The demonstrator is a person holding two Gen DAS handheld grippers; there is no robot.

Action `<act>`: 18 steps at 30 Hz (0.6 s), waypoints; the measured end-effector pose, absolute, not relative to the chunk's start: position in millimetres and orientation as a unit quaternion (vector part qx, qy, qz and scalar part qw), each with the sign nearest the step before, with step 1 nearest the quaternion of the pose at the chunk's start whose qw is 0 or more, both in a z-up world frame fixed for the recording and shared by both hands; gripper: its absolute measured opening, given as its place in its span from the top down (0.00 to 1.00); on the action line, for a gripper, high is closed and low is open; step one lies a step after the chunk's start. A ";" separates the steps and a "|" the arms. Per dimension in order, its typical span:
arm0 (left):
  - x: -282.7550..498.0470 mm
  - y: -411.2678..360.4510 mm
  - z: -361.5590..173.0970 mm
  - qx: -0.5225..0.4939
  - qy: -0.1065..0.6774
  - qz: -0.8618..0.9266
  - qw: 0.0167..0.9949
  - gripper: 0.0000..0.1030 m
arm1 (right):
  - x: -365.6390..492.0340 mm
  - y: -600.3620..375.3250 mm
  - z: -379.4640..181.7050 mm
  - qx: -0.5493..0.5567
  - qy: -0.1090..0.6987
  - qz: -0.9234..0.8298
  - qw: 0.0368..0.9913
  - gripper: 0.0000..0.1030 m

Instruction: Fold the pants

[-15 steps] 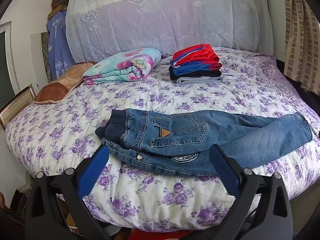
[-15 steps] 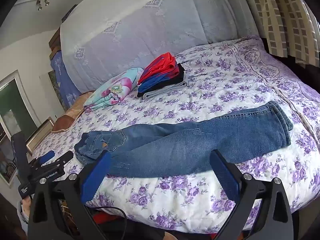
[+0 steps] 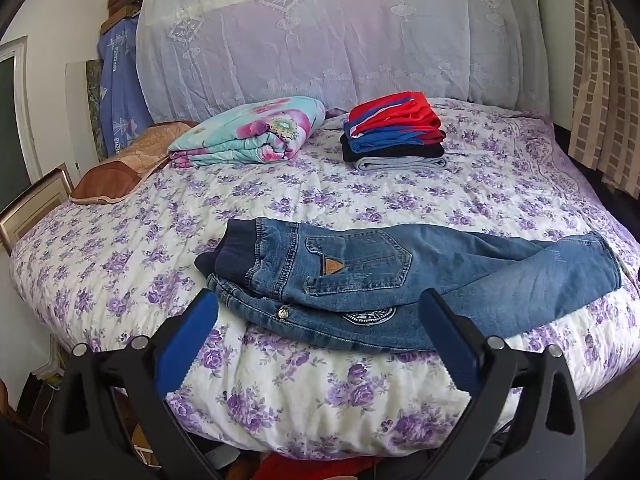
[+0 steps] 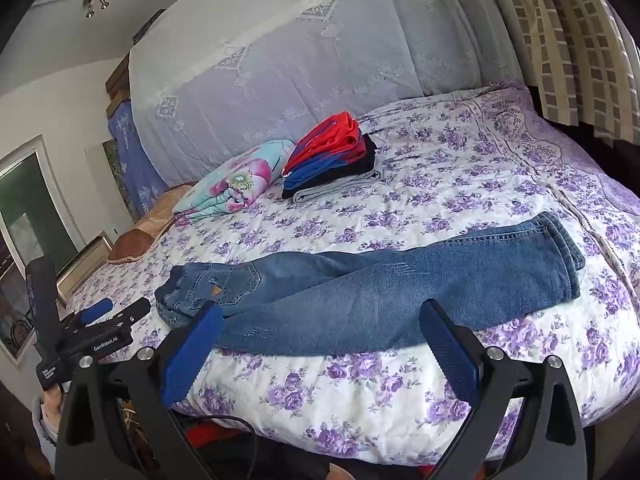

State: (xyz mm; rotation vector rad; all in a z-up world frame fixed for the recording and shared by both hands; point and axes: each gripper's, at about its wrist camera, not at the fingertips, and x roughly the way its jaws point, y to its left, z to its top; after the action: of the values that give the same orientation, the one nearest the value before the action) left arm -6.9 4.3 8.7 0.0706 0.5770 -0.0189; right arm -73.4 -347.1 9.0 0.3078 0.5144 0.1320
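Blue jeans (image 3: 400,280) lie folded lengthwise, one leg over the other, near the front edge of the bed (image 3: 320,392), waistband to the left and cuffs to the right. They also show in the right wrist view (image 4: 360,300). My left gripper (image 3: 318,320) is open and empty, just in front of the waist end. My right gripper (image 4: 320,328) is open and empty, in front of the thigh part of the legs. The left gripper also shows in the right wrist view (image 4: 100,316) at the far left.
A stack of folded clothes (image 3: 394,136) and a folded floral blanket (image 3: 252,132) lie at the back of the bed. A brown pillow (image 3: 120,172) is at the back left. Curtains (image 3: 600,80) hang on the right. Framed pictures (image 3: 32,208) lean at the left.
Both grippers have moved slightly closer to the jeans. The jeans have not moved.
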 end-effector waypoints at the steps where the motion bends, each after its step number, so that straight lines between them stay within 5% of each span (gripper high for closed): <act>1: -7.1 2.7 9.1 0.036 0.284 -0.008 0.958 0.05 | -72.8 -347.1 10.5 0.152 0.254 0.065 0.953 0.04; 18: -7.6 2.8 8.5 0.036 0.287 -0.009 0.957 0.05 | -75.2 -350.2 -7.8 0.151 0.247 0.068 0.955 0.04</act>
State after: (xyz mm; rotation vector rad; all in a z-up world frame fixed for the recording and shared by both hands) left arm -7.6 2.8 8.5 0.0721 0.5815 -0.0176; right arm -75.2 -350.2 -7.8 0.3070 0.5013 0.1388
